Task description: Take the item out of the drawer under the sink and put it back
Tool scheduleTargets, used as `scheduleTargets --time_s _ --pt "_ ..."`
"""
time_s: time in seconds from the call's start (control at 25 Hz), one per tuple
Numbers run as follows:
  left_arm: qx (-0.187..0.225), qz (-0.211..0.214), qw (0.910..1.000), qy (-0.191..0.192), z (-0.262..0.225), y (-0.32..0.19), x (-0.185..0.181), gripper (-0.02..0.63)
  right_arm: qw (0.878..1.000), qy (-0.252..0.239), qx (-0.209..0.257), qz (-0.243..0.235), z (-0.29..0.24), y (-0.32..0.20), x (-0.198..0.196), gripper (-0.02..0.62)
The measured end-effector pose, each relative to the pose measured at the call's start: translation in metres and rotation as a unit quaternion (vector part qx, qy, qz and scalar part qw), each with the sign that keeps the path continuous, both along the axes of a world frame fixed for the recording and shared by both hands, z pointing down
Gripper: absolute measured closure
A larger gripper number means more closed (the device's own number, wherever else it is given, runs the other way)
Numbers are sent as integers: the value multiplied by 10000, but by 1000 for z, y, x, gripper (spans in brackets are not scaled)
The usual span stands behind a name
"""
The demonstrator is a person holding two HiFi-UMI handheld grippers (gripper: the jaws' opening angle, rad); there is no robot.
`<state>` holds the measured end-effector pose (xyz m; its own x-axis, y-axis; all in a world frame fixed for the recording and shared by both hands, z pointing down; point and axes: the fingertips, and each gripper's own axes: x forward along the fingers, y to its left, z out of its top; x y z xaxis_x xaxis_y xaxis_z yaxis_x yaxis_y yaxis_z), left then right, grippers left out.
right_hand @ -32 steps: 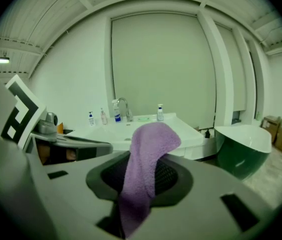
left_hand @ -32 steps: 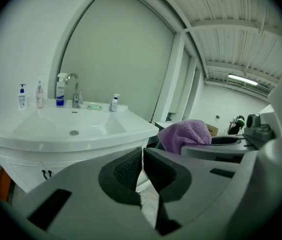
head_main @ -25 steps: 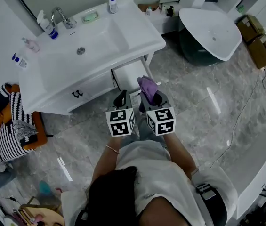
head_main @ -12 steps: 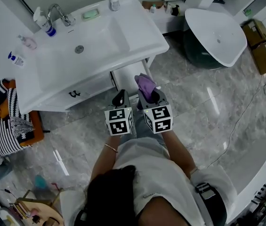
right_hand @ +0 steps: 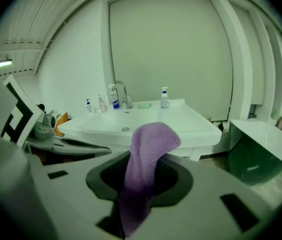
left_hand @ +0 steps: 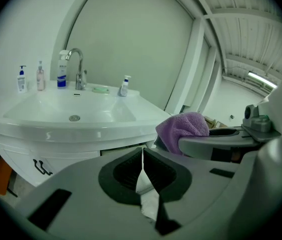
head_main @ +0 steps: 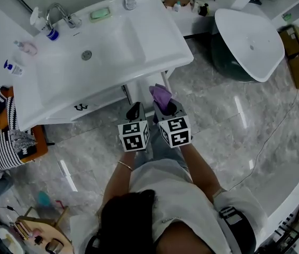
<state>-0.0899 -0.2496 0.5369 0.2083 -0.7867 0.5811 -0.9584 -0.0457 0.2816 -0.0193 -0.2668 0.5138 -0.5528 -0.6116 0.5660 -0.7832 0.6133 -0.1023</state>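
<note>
Right gripper view has my right claw (right_hand: 143, 176) clamped on the purple cloth (right_hand: 150, 139), which is out of the open drawer (head_main: 138, 89) under the sink (head_main: 154, 36), just before it. My left claw (left_hand: 142, 154) is closed, empty. Returning the cloth remains.
</note>
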Motion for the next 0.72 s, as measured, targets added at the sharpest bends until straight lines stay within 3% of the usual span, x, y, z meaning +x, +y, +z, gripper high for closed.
scheduleTargets --time_s 0.36,0.72 --pt "-401 -220 9985 289 34 -28 0 592 9989 -120 -444 -102 42 -31 -7 482" --pt "-624 -360 9973 167 77 -55 0 592 9972 48 -751 -50 89 -60 -2 482"
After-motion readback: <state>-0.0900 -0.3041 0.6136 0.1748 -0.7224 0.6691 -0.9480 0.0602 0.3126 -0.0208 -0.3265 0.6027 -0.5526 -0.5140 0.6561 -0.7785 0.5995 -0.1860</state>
